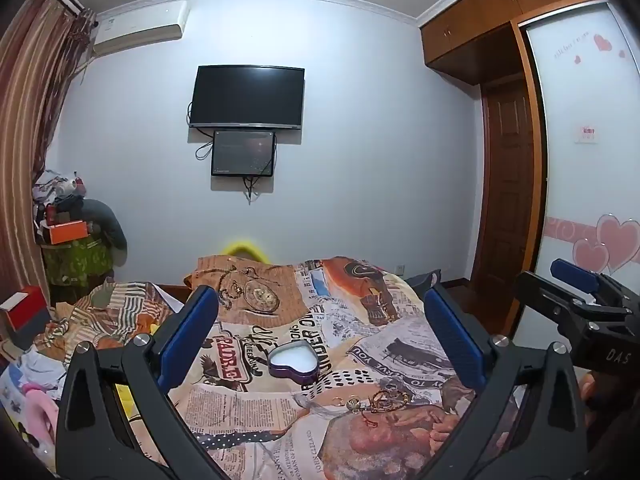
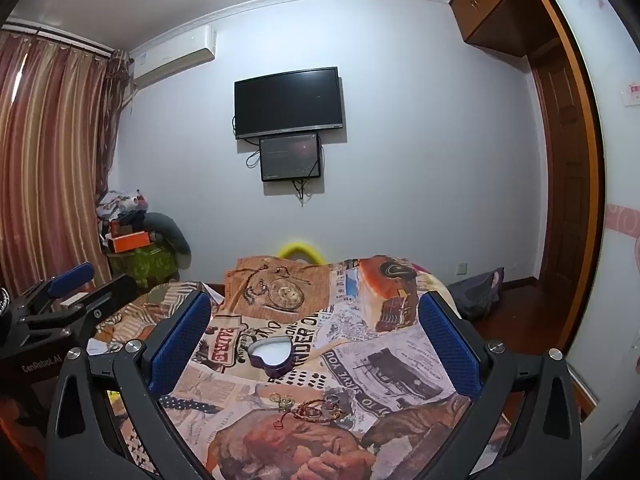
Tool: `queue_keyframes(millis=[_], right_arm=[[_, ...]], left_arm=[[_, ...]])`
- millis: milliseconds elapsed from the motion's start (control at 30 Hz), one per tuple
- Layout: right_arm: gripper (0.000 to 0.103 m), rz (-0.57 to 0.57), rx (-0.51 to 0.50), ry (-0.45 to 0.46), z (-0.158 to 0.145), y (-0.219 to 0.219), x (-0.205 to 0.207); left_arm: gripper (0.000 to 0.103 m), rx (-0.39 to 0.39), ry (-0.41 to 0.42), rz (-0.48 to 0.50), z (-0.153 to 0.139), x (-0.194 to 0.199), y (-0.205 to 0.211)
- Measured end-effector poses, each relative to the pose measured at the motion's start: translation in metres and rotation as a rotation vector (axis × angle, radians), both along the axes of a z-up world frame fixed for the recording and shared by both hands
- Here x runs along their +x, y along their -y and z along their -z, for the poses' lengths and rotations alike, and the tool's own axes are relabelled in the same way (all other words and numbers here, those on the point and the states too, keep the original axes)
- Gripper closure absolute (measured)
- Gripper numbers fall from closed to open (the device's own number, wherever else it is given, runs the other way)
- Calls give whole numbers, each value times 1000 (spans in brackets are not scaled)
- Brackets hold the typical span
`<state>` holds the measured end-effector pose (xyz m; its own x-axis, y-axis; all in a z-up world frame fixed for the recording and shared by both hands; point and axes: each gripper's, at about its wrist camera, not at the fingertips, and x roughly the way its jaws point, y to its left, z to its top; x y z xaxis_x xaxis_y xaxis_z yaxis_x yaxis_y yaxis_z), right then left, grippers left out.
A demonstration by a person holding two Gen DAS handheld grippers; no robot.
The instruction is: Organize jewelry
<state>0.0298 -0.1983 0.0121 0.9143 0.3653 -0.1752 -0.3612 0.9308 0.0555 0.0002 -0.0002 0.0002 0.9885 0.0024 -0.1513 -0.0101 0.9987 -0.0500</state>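
A purple heart-shaped tin (image 1: pixel 295 361) with a white inside lies open on the printed bedspread; it also shows in the right wrist view (image 2: pixel 272 355). A small heap of jewelry (image 1: pixel 378 399), with rings, a gold bracelet and a red cord, lies just in front of the tin, also in the right wrist view (image 2: pixel 310 406). My left gripper (image 1: pixel 320 340) is open and empty, held above the bed behind the jewelry. My right gripper (image 2: pixel 316 344) is open and empty, likewise above the bed. Each gripper shows at the edge of the other's view (image 1: pixel 580 300) (image 2: pixel 68 296).
The bedspread (image 1: pixel 280 408) covers the whole bed. Crumpled clothes (image 1: pixel 36 380) lie at the left. A pile of boxes and bags (image 1: pixel 76 236) stands in the far left corner. A wardrobe and door (image 1: pixel 508 184) are at the right.
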Motion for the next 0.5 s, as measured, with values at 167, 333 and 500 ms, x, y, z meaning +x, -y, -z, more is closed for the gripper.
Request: queue_keyframes(millis=[167,333,500], right_arm=[[0,1,4,4,0,1,0],[0,1,10,3,-1,0,1],[0,-1,14,9,-6,1,-5]], left_arm=[[0,-2,-4,5,-1,2,-2],[0,15,-3,4,0,-1,0],[0,16,-2,6,-3,-1,2]])
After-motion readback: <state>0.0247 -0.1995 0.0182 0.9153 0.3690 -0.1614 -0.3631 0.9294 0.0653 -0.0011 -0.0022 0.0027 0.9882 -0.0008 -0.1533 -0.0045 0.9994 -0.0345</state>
